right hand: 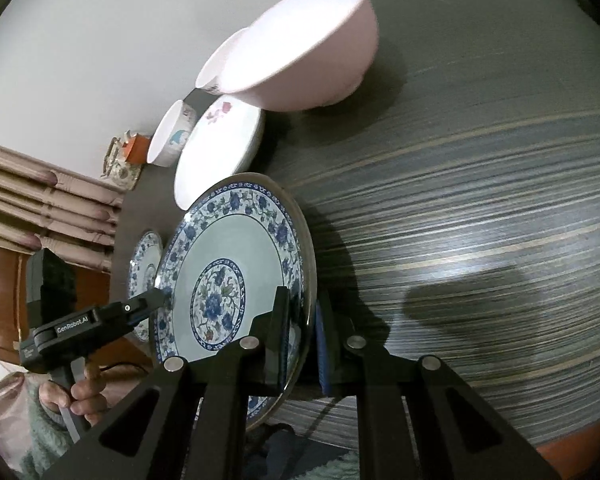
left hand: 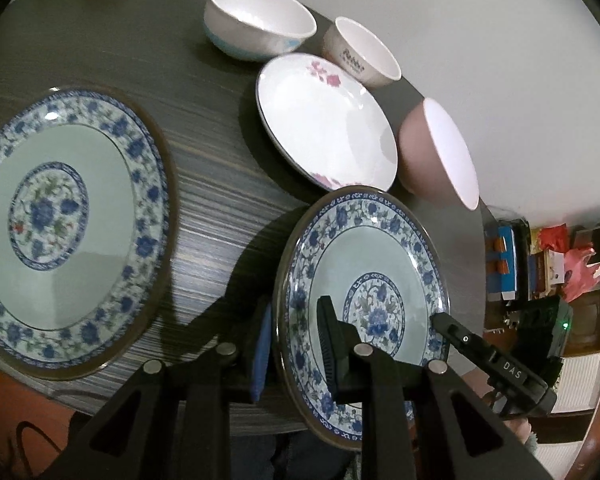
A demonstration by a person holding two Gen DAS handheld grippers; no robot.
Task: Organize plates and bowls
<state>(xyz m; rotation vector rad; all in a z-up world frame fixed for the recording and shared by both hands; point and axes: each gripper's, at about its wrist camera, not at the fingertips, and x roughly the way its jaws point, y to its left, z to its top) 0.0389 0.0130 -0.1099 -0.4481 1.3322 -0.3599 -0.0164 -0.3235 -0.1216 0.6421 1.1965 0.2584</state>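
Both tools hold the same small blue flower plate (left hand: pixel 380 280), one on each side of it. The left tool (left hand: pixel 296 344) is clamped on the plate's rim: one finger with a blue pad sits under the rim and the other finger lies on top of the plate. The right tool (right hand: pixel 304 332) is pinched tight on the opposite rim in the same way, with its blue pad under the plate and its other finger on top. In the left view the right tool's tip touches the far edge of the plate, and in the right view the left tool's tip touches the edge across from it. A person's hand (right hand: pixel 82 396) holds the left tool's handle.

The plate is tilted, and its shadow falls on the dark striped surface (left hand: pixel 212 184) under it.

Off to the left of the left tool, a big blue flower plate (left hand: pixel 64 224) lies flat on the surface. Ahead of the left tool, just past the held plate, is a white plate with pink flowers (left hand: pixel 324 124). Beside that, to the right, sits a pink bowl (left hand: pixel 428 152). Farther ahead are a white bowl with a blue band (left hand: pixel 256 20) and a small white bowl with writing (left hand: pixel 360 52), side by side. From the right tool, the pink bowl is ahead and a bit to the right of the held plate.
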